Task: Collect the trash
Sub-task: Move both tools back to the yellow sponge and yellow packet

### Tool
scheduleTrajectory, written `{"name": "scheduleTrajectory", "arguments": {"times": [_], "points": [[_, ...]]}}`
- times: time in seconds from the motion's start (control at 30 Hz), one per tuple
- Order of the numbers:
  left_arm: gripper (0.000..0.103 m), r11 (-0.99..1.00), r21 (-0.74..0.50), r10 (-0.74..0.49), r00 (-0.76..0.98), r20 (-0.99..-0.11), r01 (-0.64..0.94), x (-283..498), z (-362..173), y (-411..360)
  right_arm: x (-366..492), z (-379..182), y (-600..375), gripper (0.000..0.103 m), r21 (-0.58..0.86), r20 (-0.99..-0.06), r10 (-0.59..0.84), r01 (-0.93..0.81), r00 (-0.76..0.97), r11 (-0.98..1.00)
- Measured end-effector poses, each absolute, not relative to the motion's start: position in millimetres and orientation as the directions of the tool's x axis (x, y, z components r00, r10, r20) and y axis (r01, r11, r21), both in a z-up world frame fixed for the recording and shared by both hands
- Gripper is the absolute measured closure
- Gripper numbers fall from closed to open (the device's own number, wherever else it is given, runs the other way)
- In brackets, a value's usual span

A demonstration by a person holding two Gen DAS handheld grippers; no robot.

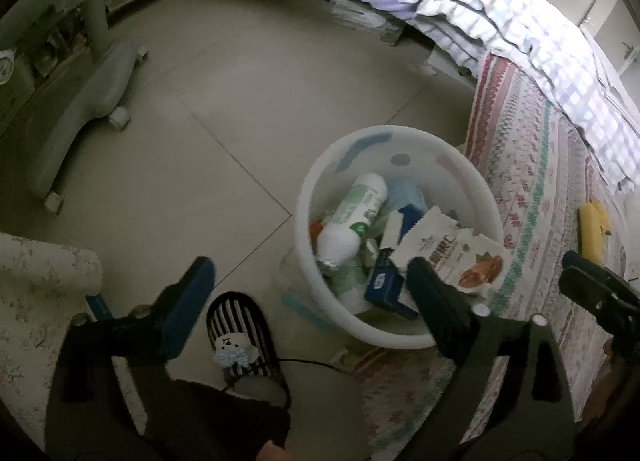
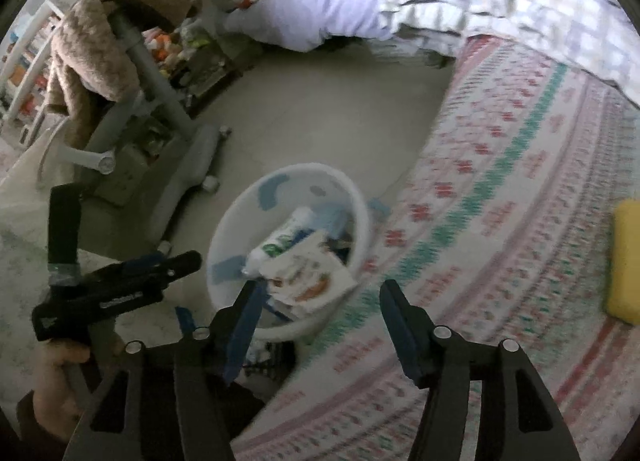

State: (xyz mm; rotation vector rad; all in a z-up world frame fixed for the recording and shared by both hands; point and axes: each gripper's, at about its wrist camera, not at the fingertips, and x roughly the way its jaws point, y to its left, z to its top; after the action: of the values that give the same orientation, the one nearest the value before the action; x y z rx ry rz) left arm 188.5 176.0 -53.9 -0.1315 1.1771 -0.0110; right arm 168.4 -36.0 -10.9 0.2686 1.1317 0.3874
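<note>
Bin (image 1: 394, 335) on floor (image 1: 224, 109) beside rug (image 1: 532, 165); bottle (image 1: 352, 217), packet (image 1: 456, 257) and box (image 1: 386, 283) inside; slipper (image 1: 244, 337) left of bin; bed (image 1: 500, 17) behind.

My left wrist camera looks steeply down from close above the white bin (image 1: 400, 325) on the floor (image 1: 240, 121), facing the bed (image 1: 500, 21). My right wrist camera looks down from a little farther back. Both share the bin (image 2: 288, 325), rug (image 2: 500, 201) and bed.
</note>
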Motion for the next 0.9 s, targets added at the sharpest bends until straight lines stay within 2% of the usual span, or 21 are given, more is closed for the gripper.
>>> {"name": "scheduleTrajectory", "arguments": {"times": [0.5, 0.7, 0.9], "points": [[0.005, 0.989, -0.139, -0.148, 0.425, -0.893, 0.051, 197.3, -27.4, 101.6, 148.3, 33.4, -124.5, 0.031, 0.273, -0.842, 0.239, -0.001, 0.483, 0.962], [0.005, 0.982, -0.175, -0.187, 0.39, -0.902, 0.066, 203.7, -31.3, 66.6, 146.4, 35.6, -169.4, 0.031, 0.309, -0.835, 0.223, 0.094, 0.502, 0.946], [0.005, 0.98, -0.164, -0.199, 0.43, -0.881, 0.117, 201.7, -12.8, 27.5, 141.9, 38.6, -226.6, 0.029, 0.331, -0.828, 0.168, 0.223, 0.534, 0.917]]}}
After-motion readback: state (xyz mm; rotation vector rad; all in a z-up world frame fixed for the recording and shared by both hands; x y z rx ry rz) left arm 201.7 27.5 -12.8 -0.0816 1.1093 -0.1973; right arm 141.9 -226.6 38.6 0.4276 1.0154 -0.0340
